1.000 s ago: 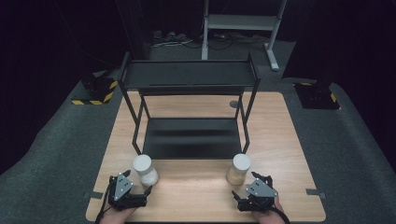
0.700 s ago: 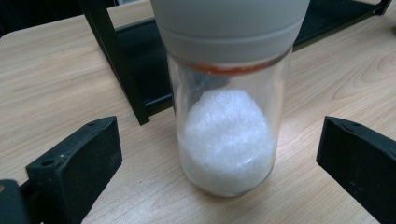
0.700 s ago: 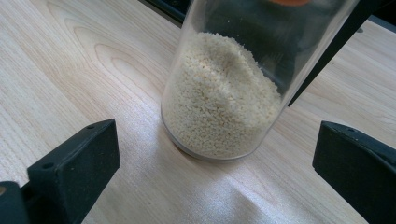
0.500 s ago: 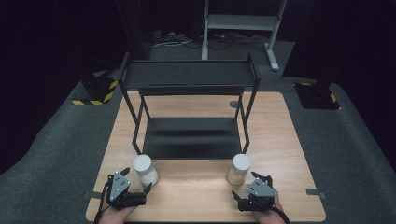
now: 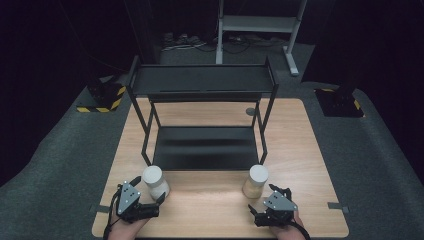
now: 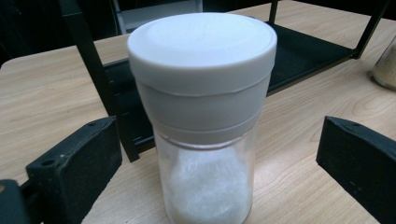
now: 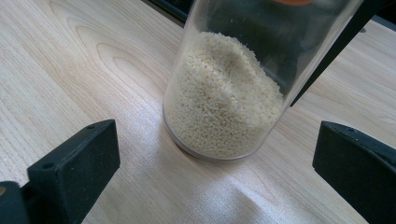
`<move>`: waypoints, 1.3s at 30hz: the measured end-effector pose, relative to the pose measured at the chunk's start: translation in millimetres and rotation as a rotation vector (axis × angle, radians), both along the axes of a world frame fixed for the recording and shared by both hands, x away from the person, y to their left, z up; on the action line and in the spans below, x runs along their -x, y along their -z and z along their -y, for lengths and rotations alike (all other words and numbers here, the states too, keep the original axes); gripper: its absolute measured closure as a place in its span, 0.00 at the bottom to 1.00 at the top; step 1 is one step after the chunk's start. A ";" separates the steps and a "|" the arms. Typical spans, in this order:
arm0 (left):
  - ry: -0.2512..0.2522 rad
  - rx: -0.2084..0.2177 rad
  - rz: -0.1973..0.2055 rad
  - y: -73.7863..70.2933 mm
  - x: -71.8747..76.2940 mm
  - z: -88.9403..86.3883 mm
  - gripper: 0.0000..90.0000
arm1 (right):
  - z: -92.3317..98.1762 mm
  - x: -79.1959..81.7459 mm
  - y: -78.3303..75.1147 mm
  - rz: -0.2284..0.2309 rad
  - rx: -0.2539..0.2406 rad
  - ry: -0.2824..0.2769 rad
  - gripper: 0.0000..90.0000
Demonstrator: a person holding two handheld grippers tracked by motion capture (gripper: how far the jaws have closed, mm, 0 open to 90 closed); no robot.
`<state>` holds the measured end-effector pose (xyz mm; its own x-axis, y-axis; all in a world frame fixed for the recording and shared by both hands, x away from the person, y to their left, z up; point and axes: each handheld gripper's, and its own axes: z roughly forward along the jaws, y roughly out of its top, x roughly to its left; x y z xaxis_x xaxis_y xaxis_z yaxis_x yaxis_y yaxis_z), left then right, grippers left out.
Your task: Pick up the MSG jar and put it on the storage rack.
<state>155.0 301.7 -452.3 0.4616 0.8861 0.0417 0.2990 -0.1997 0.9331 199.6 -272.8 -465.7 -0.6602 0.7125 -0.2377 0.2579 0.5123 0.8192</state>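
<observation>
Left claw (image 5: pixel 150 192) wide, jaws either side of white-lidded jar (image 5: pixel 153 181) at lower left of tabletop (image 5: pixel 210 200); moved closer since earlier frame. Right claw (image 5: pixel 267 202) wide, facing seed jar (image 5: pixel 256 181) at lower right, unchanged. Black rack (image 5: pixel 202 85) behind.

A wooden bench (image 5: pixel 300 130) stands on grey carpet (image 5: pixel 60 165); behind it, a metal stand (image 5: pixel 260 25) in darkness.

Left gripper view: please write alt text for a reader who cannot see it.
A clear jar with a white lid and white powder inside stands upright on the wooden table, between the open black jaws of the left gripper. Behind the jar is a black metal rack.
</observation>
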 end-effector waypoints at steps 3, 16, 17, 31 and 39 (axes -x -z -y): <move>-0.001 0.017 0.005 1.1 -1.7 1.5 0.00 | 0.0 -0.1 -0.1 -0.001 0.000 0.000 0.00; -0.037 0.059 0.031 6.9 -11.7 5.8 0.00 | -0.7 -0.1 -0.3 0.000 0.006 -0.003 0.00; -0.037 0.059 0.031 6.9 -11.7 5.8 0.00 | -0.8 -0.2 -0.4 0.000 0.007 -0.003 0.00; -0.042 0.101 0.032 13.4 -16.4 0.7 0.13 | -1.3 -0.2 -0.6 -0.001 0.009 -0.004 0.00; -0.039 0.102 0.033 15.0 -15.1 -1.9 0.29 | -0.3 -0.8 -0.6 -0.002 0.007 -0.007 0.00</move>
